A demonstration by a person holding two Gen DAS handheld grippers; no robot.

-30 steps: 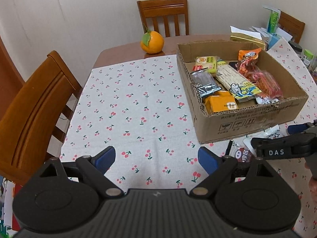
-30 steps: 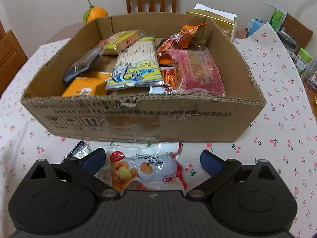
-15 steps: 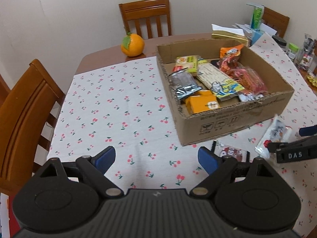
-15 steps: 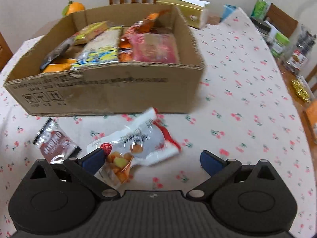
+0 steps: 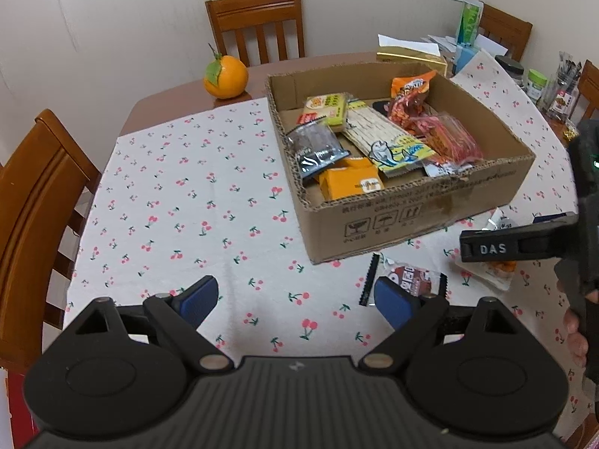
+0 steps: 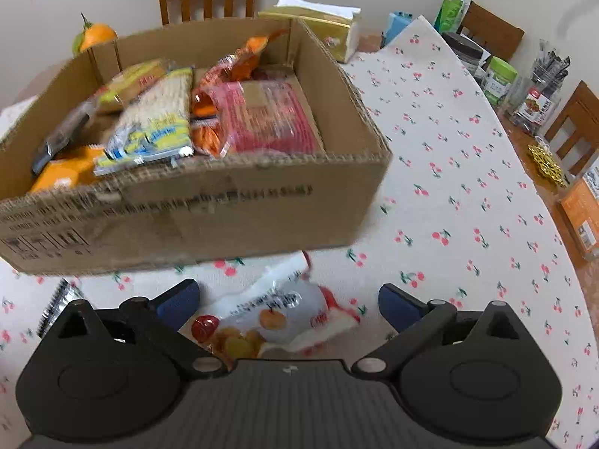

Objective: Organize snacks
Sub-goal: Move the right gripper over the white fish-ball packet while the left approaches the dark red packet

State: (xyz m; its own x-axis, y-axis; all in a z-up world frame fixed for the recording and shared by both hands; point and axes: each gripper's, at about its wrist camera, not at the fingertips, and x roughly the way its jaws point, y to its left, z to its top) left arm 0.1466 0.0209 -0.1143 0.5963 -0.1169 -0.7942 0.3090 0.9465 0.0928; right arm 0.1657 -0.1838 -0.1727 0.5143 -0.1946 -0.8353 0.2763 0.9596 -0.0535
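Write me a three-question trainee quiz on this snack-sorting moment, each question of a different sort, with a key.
1. True or false: the white fruit-snack packet already lies inside the cardboard box.
2. Multiple choice: what sits between the open fingers of the right gripper? A) the orange B) the white fruit-snack packet C) nothing but tablecloth
3. Fill in: the small dark sachet lies on the tablecloth in ___ of the box.

Key: 1 false, it lies on the cloth outside the box. 2 B, with the pads not pressing on it. 3 front.
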